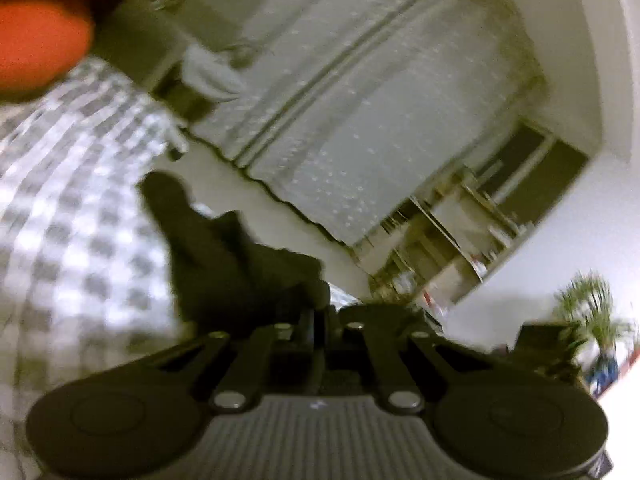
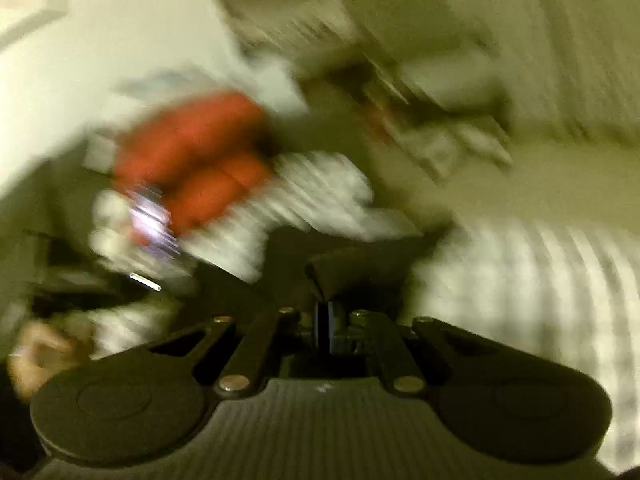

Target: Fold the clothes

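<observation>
Both views are blurry. The left gripper (image 1: 320, 312) and the right gripper (image 2: 324, 312) each pinch the dark cloth (image 1: 224, 256).

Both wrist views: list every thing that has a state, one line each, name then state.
left gripper: shut on the dark garment.
right gripper: shut on dark cloth.
dark garment: bunched, pinched at the left gripper's tips.
checked cloth: spread out, blurred.
curtain: drawn across.
</observation>
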{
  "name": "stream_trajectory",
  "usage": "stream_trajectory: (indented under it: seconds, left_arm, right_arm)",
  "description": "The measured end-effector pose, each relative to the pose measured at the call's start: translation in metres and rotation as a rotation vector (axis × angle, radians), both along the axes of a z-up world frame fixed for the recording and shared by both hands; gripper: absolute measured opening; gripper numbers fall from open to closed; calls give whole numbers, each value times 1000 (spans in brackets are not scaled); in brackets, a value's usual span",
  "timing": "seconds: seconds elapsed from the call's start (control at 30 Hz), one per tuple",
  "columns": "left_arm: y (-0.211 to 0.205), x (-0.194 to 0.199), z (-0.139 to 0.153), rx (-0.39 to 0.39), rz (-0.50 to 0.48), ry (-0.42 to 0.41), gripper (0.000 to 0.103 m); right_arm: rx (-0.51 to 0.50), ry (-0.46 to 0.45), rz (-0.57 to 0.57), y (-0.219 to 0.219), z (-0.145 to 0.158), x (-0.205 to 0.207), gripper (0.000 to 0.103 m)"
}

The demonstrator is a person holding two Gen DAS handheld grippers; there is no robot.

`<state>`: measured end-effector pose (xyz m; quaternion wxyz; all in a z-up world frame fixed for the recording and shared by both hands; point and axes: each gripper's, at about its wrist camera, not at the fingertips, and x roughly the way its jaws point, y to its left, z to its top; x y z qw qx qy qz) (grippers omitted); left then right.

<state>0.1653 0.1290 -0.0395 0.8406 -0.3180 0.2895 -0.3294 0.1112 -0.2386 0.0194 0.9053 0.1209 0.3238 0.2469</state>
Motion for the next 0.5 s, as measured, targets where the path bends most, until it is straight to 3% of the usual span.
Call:
stream_trajectory:
  seconds: [0.03, 0.07, 0.1, 0.2, 0.27, 0.33, 0.5]
  left_arm:
    - [1, 2, -4, -6, 4, 11, 4]
    - [2, 4, -7, -9, 5, 20, 4]
    - [3, 5, -10, -13, 7, 29, 4]
    - [4, 9, -15, -27, 3, 49, 8]
    - [3, 8, -12, -38, -9, 41, 32]
    - [-3, 8, -10, -25, -28, 30, 48]
    - [-19, 9, -10, 106, -46, 29, 47]
  right_arm:
    - [-20, 94, -47, -7, -17, 11, 7]
    - [27, 125, -60, -16, -25, 14, 7]
    - [75, 156, -72, -24, -32, 16, 16]
    - [99, 107, -56, -26, -19, 10, 16]
    - [94, 82, -30, -20, -14, 7, 17]
    - [66, 78, -24, -13, -16, 10, 17]
    - [9, 109, -63, -5, -23, 21, 17]
